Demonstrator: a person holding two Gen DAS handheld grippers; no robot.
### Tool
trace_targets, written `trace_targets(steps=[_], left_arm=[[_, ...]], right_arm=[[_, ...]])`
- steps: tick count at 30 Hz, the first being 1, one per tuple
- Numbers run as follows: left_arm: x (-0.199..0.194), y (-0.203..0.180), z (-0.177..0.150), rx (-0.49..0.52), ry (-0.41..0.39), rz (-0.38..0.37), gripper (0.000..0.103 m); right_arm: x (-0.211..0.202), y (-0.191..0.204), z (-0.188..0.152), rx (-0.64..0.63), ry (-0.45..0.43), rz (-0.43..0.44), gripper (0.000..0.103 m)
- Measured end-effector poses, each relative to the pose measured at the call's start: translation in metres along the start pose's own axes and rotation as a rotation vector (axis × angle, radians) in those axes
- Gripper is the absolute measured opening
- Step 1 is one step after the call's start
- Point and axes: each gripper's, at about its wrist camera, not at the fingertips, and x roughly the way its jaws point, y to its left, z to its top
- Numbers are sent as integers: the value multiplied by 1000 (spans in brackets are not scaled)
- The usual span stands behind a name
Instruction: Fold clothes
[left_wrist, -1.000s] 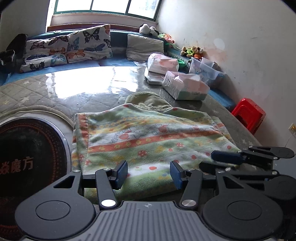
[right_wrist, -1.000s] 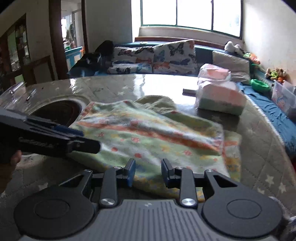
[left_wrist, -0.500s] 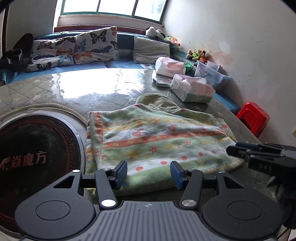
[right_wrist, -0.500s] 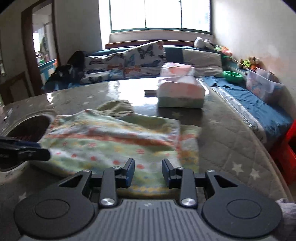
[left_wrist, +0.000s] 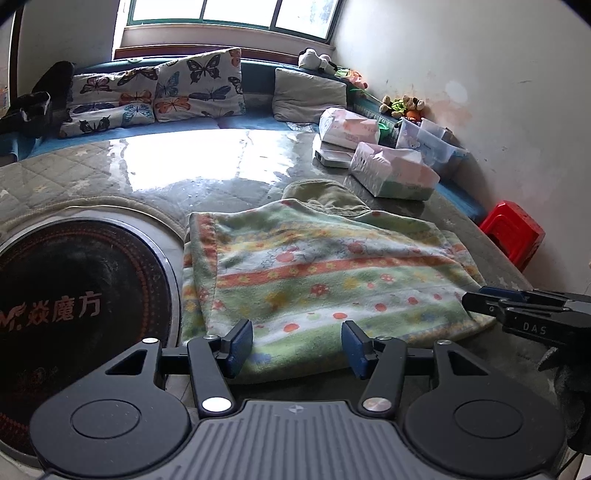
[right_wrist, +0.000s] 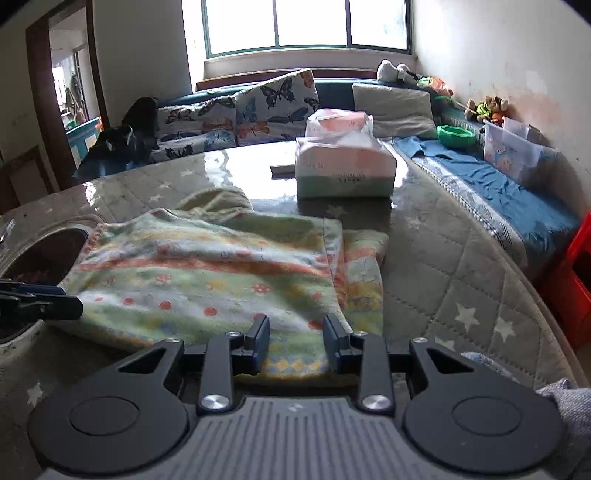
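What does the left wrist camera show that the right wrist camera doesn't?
Only the left wrist view: the round black cooktop with its printed lettering, and the whole red stool. Only the right wrist view: the doorway and the green bowl. Both: the folded floral towel, the tissue box and butterfly pillows.

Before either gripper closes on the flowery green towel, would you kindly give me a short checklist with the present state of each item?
1. Left gripper open, nothing between the fingers: ok.
2. Right gripper open, nothing held: ok.
3. Flowery green fleece towel lying folded on the quilted grey table cover: ok.
4. Near towel edge between each gripper's fingers: cannot tell.
5. White tissue pack apart from the towel: ok.
6. Towel clear of the round black cooktop: ok, though its left edge lies close beside the rim.
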Motion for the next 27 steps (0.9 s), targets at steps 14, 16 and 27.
trace_targets(steps=[14, 16, 27], left_arm=[[-15, 2, -3, -10, -10, 24, 80], [-17, 4, -4, -17, -9, 31, 82], [-29, 23, -15, -66, -5, 76, 91]], right_arm=[[-9, 45, -2, -119, 7, 80, 46], [-10, 52, -3, -136, 9, 90, 48], [-10, 89, -8, -238, 26, 139, 55]])
